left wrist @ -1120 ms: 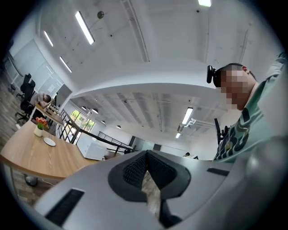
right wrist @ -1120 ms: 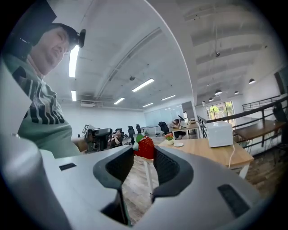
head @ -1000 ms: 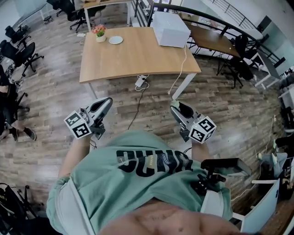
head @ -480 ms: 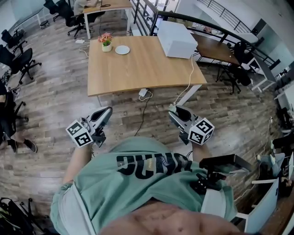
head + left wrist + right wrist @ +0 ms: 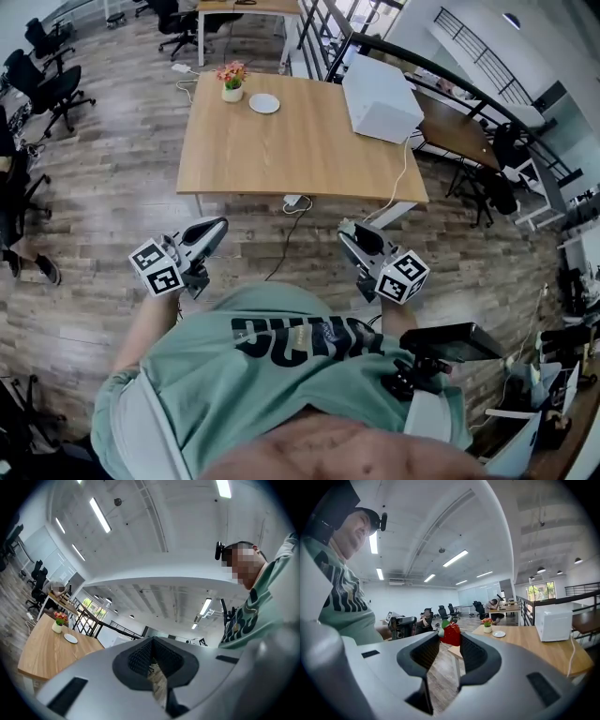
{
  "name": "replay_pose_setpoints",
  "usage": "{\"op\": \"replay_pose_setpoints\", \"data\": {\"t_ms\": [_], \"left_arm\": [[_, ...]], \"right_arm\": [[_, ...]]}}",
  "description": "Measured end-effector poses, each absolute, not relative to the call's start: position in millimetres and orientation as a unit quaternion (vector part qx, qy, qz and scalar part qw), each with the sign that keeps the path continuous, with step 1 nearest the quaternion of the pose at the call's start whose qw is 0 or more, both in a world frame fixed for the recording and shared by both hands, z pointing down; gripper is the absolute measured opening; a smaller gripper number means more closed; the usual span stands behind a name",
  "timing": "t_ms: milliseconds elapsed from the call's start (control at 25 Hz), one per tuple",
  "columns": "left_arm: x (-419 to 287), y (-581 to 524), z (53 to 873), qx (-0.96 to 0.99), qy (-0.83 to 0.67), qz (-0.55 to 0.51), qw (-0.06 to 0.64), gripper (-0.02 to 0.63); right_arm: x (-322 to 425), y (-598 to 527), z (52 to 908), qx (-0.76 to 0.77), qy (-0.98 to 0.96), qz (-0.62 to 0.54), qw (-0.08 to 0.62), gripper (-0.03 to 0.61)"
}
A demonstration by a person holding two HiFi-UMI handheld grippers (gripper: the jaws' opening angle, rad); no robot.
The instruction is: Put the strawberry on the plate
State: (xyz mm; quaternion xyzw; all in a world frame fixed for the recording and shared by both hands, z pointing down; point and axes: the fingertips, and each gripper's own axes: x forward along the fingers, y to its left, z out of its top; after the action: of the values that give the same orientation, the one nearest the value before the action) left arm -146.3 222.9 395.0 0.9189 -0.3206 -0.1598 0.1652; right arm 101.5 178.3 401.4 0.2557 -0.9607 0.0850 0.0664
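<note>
Plainly, the strawberry (image 5: 451,633) sits pinched at the very tips of the right tongs (image 5: 449,640), its red body poking past the pads. It is well apart from the plate (image 5: 264,104), which lies at the far end of the tabletop (image 5: 300,141), near a flowerpot (image 5: 231,82). The hold looks shallow. A jolt on the way over could probably drop it to the floor, and squeezing harder might bruise it. The left tongs (image 5: 151,644) are closed together, empty.

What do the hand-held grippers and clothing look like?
The grey left hand-held gripper and right hand-held gripper each have jaws with black ribbed pads and a white cube with black square markers. The person's T-shirt is green with dark lettering.
</note>
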Motion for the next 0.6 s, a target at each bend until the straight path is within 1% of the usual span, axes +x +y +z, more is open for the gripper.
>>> {"op": "replay_pose_setpoints", "data": {"t_ms": [160,400,600], "left_arm": [[-120,193,387,0.910,-0.355,-0.156,0.145,0.005],[-51,151,373,0.902,-0.386,-0.149,0.122,0.005],[-11,127,376,0.884,-0.420,-0.151,0.137,0.005]], "right_arm": [[126,131,403,0.222,-0.971,0.075,0.056,0.143],[177,52,394,0.177,-0.980,0.069,0.050,0.143],[198,12,400,0.127,-0.988,0.076,0.037,0.143]]}}
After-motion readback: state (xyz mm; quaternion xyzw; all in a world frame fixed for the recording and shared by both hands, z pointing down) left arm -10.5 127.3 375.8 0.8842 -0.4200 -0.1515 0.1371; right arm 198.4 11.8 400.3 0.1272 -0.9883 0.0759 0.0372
